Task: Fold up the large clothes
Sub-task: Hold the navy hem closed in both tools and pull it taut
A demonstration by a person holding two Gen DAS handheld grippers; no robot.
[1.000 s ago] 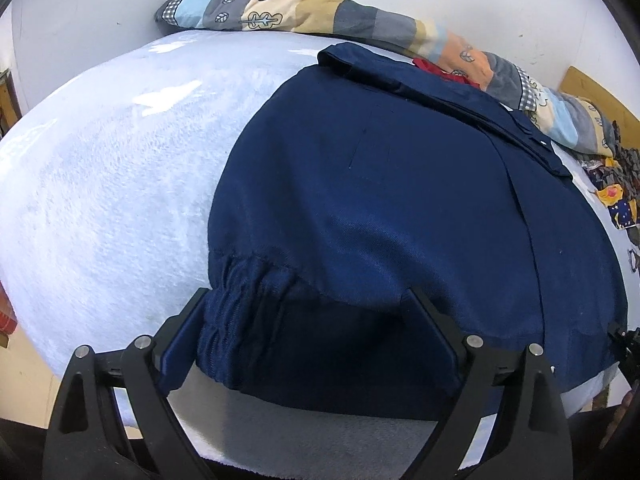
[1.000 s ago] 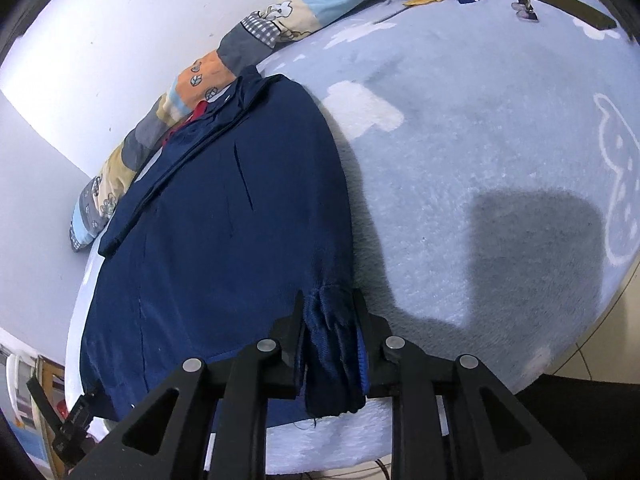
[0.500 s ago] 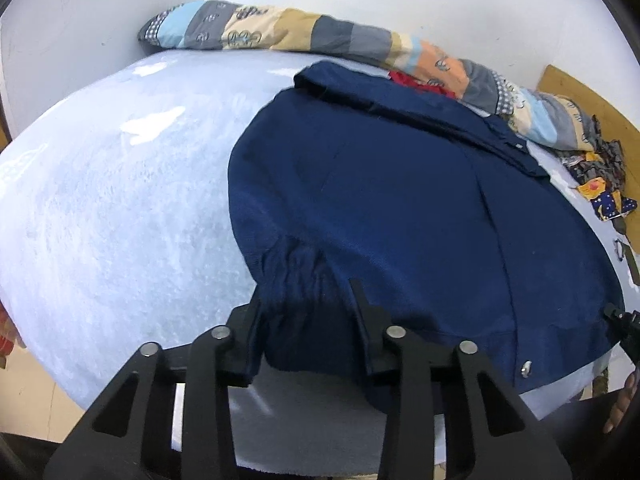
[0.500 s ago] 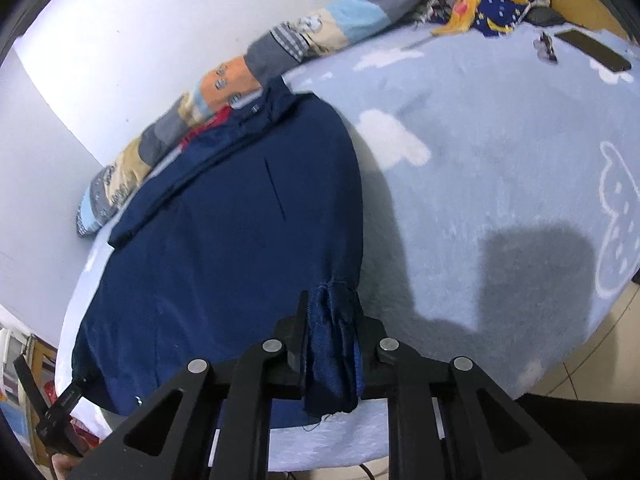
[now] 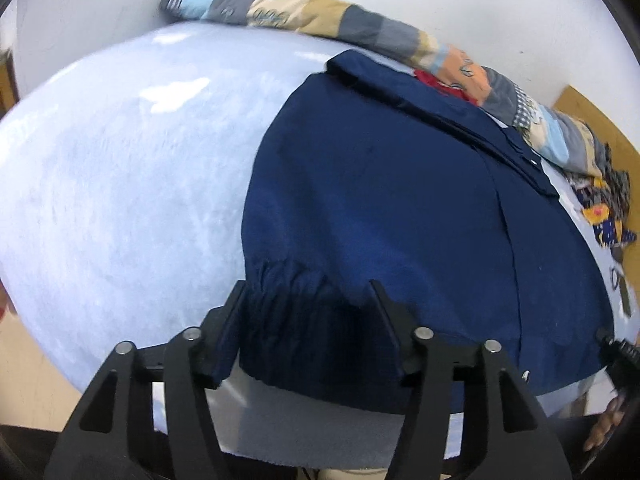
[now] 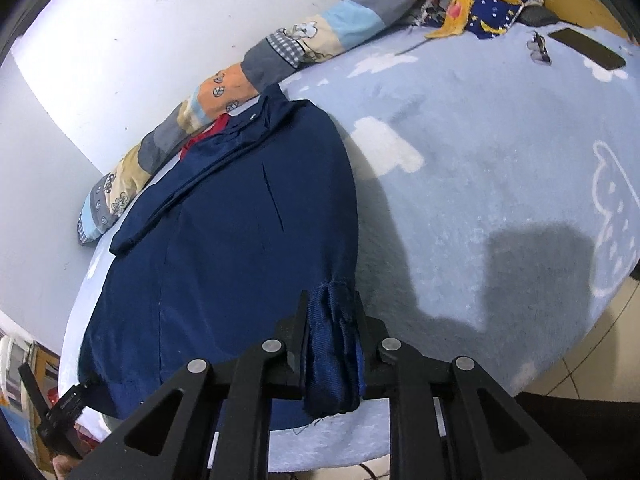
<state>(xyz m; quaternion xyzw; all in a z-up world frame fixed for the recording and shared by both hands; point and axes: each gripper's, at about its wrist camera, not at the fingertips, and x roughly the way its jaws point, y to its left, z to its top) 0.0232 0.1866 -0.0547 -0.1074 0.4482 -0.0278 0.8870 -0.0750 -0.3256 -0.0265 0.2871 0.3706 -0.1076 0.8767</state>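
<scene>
Now the right gripper (image 6: pixel 332 336) pinches the navy jacket (image 5: pixel 400 208) hem; the left gripper (image 5: pixel 308 320) is opening around the gathered corner and should re-clamp before lifting.

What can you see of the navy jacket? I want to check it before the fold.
The navy jacket is dark blue woven cloth, spread nearly flat on the pale blue blanket, collar toward the patchwork bolster, red showing at the neck. The left gripper, jaws opening, straddles the gathered elastic hem corner; the right gripper is shut on the other bunched corner.
</scene>
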